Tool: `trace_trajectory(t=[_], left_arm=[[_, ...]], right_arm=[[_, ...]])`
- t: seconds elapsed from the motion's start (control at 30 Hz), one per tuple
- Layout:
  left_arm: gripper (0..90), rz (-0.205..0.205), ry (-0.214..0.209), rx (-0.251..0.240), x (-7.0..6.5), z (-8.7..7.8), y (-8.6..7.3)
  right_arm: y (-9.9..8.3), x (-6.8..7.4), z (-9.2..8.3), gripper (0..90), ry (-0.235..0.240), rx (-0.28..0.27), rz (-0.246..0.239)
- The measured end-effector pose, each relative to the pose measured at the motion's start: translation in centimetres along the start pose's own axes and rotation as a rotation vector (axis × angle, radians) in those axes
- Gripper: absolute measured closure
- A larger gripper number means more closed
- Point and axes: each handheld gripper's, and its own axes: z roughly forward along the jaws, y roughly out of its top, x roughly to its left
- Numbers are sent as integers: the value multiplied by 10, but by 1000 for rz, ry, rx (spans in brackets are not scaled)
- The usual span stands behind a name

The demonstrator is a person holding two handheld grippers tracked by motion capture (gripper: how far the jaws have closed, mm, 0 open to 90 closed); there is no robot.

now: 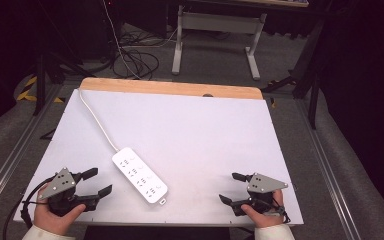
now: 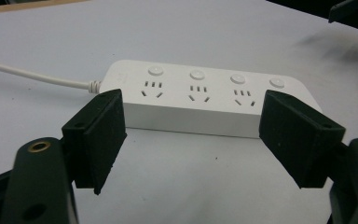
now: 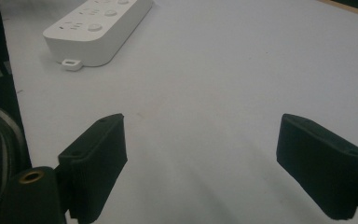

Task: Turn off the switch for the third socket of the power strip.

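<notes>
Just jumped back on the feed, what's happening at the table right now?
A person holds a gripper in each hand at the near edge of the white table. The left gripper faces the white power strip, jaws open and apart from it. The right gripper is also open, over bare table. The strip lies flat, untouched.

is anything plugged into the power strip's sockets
No, in the left gripper view the sockets on the white power strip all sit empty, with just its own cord running off one end.
</notes>
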Motion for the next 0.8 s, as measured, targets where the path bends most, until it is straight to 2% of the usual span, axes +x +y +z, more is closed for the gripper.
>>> trace_trajectory(t=[0.2,0.37,0.8], left_arm=[[251,17,8,3,-1,0,1],[275,39,24,41,-1,0,1],[330,42,13,32,-2,-2,3]], right_arm=[[0,0,0,178,0,3,1],[-1,0,1,183,4,7,1],[-1,0,1,189,6,5,3]])
